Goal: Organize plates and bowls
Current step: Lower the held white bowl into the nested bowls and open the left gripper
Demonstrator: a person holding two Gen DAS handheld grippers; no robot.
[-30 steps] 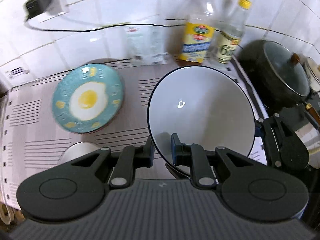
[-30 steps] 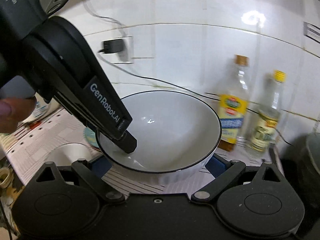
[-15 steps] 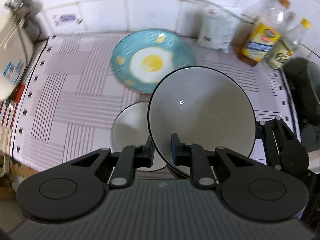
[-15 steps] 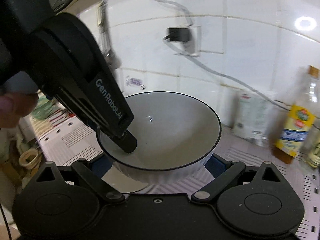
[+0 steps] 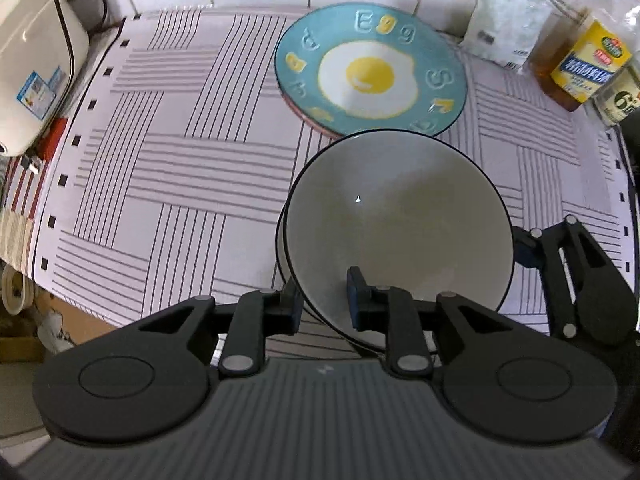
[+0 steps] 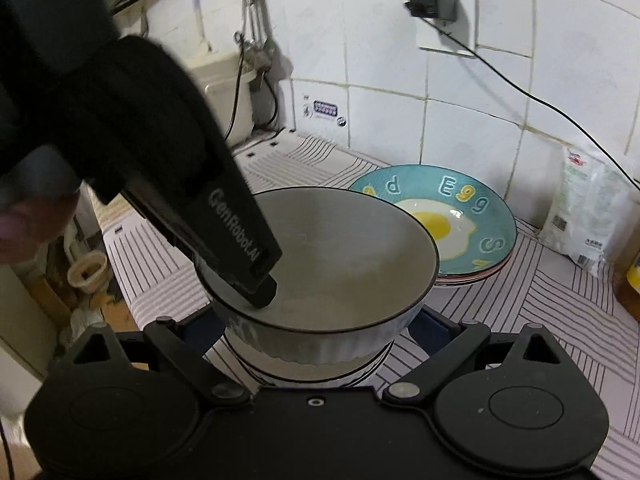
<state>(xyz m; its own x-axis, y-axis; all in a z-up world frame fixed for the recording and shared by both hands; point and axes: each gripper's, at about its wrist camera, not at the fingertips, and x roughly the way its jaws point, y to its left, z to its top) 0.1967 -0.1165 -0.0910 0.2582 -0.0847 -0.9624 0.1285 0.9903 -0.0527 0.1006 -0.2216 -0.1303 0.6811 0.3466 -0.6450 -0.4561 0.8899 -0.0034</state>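
Covering the counter, the striped cloth point(image 5: 160, 168) now carries everything. The teal egg plate point(image 5: 372, 76) lies at the back on a small stack, and just in front of it the white bowl point(image 5: 400, 220), in the air half a second ago, has come down into the lower bowl point(image 6: 304, 374), whose rim peeks out at its left. Nesting looks done, so letting go is the next step.

The right gripper point(image 6: 320, 328) stands wide, pads against either side of the bowl's ribbed wall. The left gripper point(image 5: 322, 306) is narrow with the near rim between its fingers; its jaws have just been opening and seem to have eased off the rim.

Readable writing: "GenRobot.AI" on the left gripper, "Egg" on the plate, and a large "6" on a bottle point(image 5: 620, 100).
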